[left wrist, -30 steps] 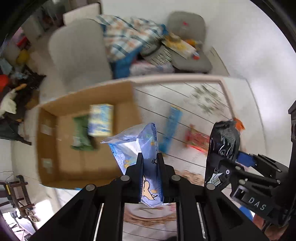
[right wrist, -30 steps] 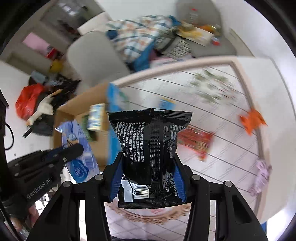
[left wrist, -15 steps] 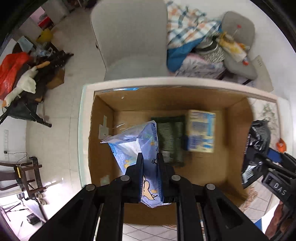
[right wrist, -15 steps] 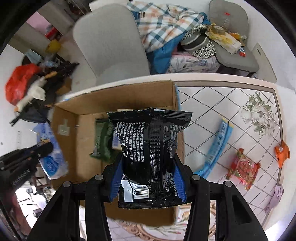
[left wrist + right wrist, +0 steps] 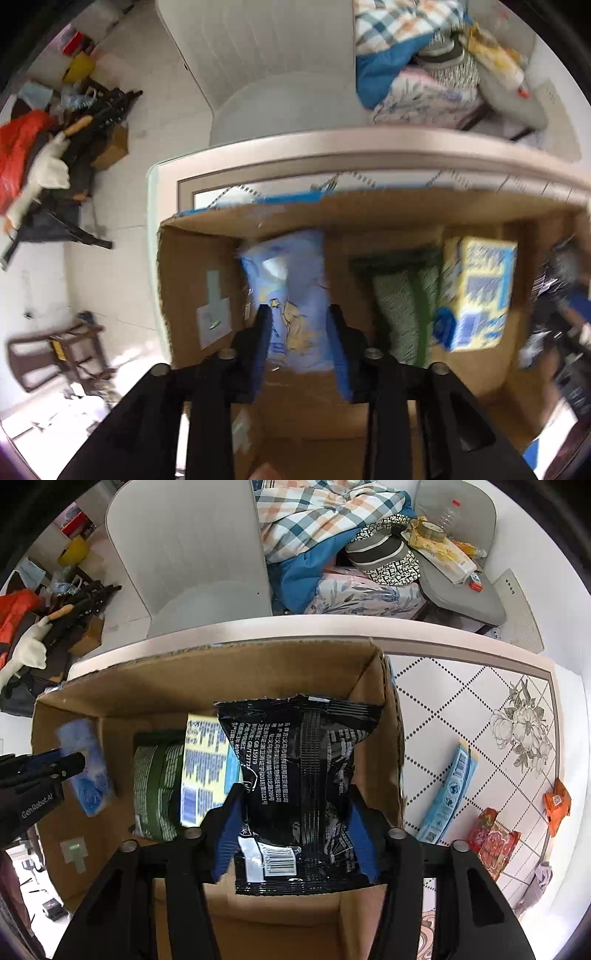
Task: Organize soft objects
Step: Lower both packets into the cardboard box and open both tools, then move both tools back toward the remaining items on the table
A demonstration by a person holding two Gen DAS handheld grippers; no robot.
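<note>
A brown cardboard box (image 5: pixel 122 686) stands on the table, also in the left wrist view (image 5: pixel 192 266). A green packet (image 5: pixel 157 782) and a yellow-blue packet (image 5: pixel 205 764) lie in it. My left gripper (image 5: pixel 300 317) is open over the box's left part. The light blue packet (image 5: pixel 291 291) lies between its spread fingers, blurred, and also shows in the right wrist view (image 5: pixel 88 768). My right gripper (image 5: pixel 295 805) is shut on a black packet (image 5: pixel 299 782) and holds it over the box's right part.
On the tiled table (image 5: pixel 461 686) right of the box lie a long blue packet (image 5: pixel 448 786), a red packet (image 5: pixel 493 838) and an orange packet (image 5: pixel 557 805). A grey chair (image 5: pixel 192 554) and a pile of clothes (image 5: pixel 325 528) stand beyond the far edge.
Both grippers have moved left over the box and lower into it. The left gripper's fingers have spread apart and the light blue packet has dropped toward the box floor.
</note>
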